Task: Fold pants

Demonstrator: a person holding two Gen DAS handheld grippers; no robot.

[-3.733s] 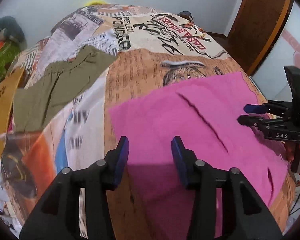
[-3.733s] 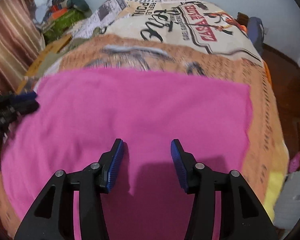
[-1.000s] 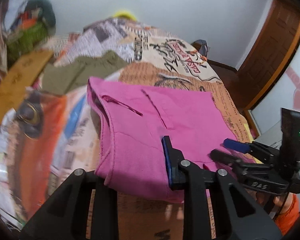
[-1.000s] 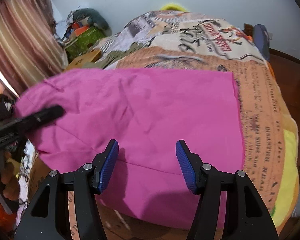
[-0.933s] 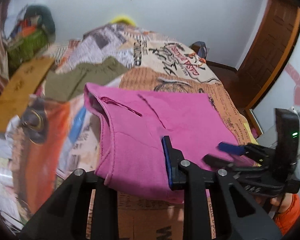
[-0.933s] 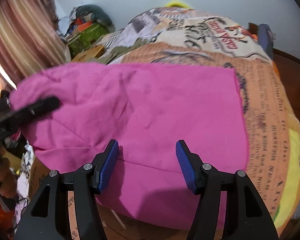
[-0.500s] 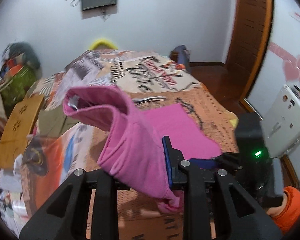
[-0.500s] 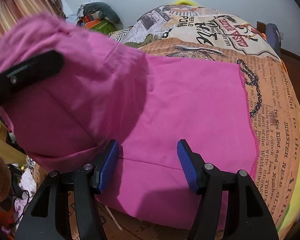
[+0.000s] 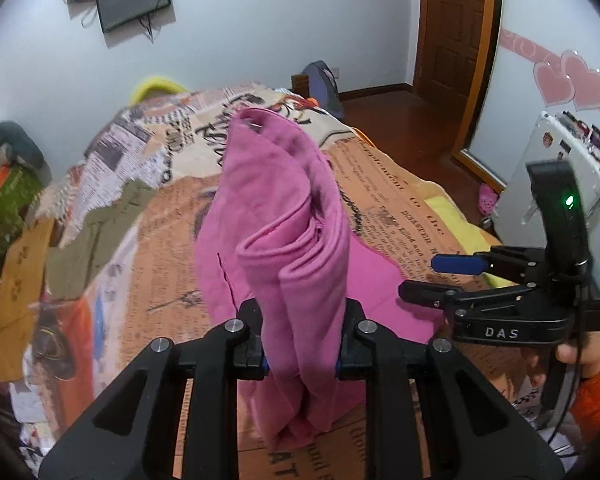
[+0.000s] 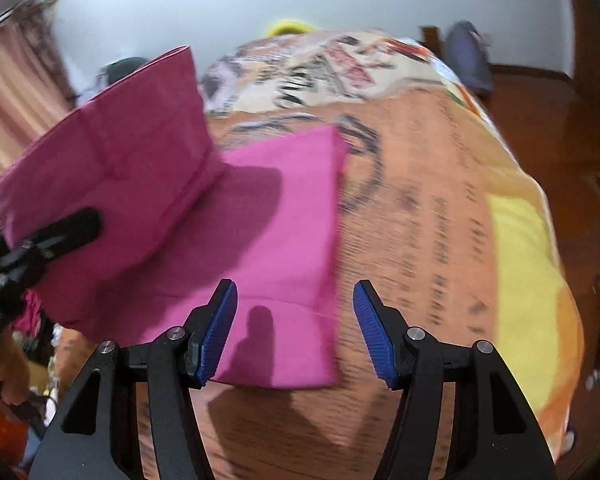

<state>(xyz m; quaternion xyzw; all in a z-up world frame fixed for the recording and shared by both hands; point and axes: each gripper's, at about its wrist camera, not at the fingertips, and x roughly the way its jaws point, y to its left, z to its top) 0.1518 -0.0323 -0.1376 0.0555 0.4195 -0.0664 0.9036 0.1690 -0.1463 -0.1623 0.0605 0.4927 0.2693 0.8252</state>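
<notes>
The pink pants [image 9: 284, 216] lie on the bed, one end lifted high. My left gripper [image 9: 302, 344] is shut on that bunched end, which stands up between its jaws. In the right wrist view the lifted part [image 10: 112, 160] hangs at the left over the flat part [image 10: 276, 248], with the left gripper's finger [image 10: 66, 226] on it. My right gripper [image 10: 296, 328] is open and empty above the flat part's right edge. It also shows in the left wrist view [image 9: 436, 276], to the right of the pants.
The bed has a newspaper-print cover [image 9: 384, 184]. An olive garment [image 9: 96, 232] lies at its left, with a tan piece [image 9: 20, 280] beside it. A door [image 9: 456, 40] and a white appliance [image 9: 556, 168] stand at the right. A backpack [image 10: 468, 56] sits beyond the bed.
My left gripper has closed on the pants' end and lifted it up and over toward the right. My right gripper has shifted right, off the cloth's middle to its edge.
</notes>
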